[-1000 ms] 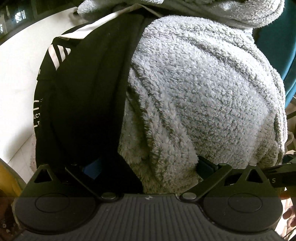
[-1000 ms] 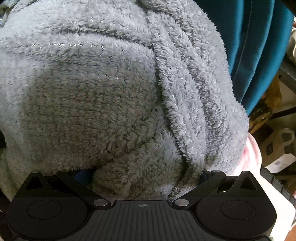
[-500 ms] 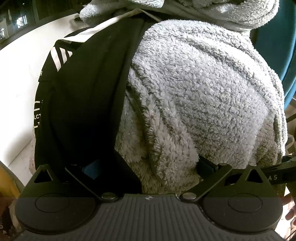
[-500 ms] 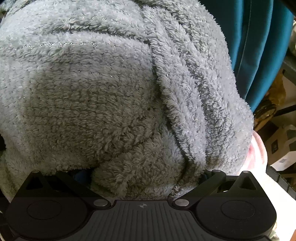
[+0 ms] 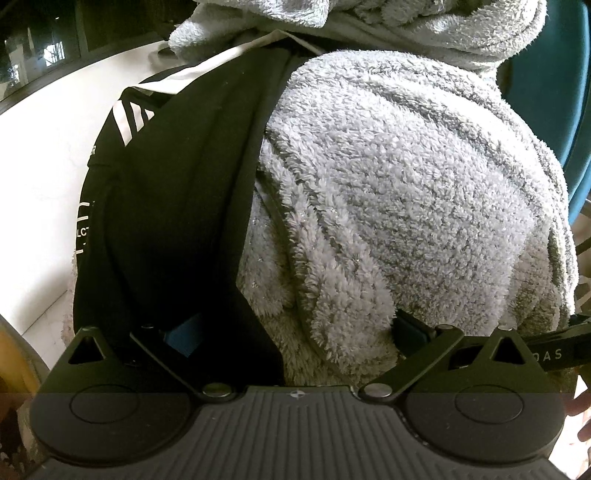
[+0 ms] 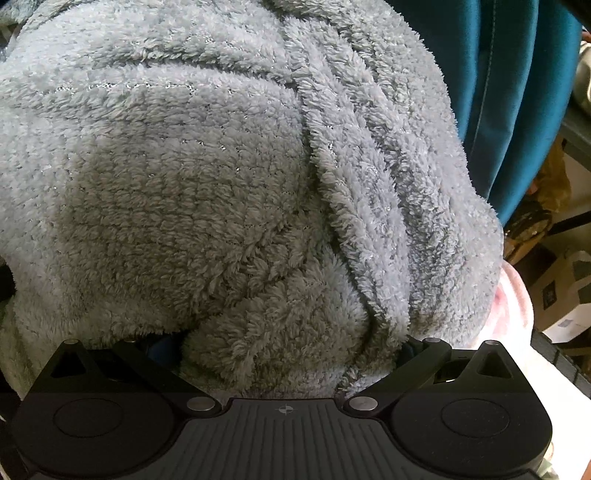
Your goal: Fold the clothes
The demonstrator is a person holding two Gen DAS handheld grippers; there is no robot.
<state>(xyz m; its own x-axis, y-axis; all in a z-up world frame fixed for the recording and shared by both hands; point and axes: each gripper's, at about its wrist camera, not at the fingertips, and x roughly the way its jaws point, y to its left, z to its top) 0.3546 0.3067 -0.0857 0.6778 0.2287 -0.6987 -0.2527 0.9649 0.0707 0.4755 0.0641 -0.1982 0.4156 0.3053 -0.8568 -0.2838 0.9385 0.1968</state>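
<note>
A thick grey fleece garment [image 5: 399, 192] fills both views, bunched into folds. My left gripper [image 5: 295, 328] is shut on a fat wad of it together with the edge of a black garment with white stripes [image 5: 170, 206]. Only its blue pads [image 5: 184, 332] show at the sides. My right gripper [image 6: 284, 343] is shut on another bundle of the same fleece [image 6: 221, 184], with its fingertips buried in the pile. A hand shows at the lower right edge of the left wrist view.
A white tabletop [image 5: 48, 155] lies to the left of the clothes. More grey cloth [image 5: 332, 22] lies at the top. Teal fabric [image 6: 509, 92] hangs behind on the right, with a pink cloth [image 6: 513, 306] and cardboard boxes [image 6: 565, 295] beyond.
The clothes bundle has shifted slightly in both views and the black garment sits a little further right. Both grips look the same.
</note>
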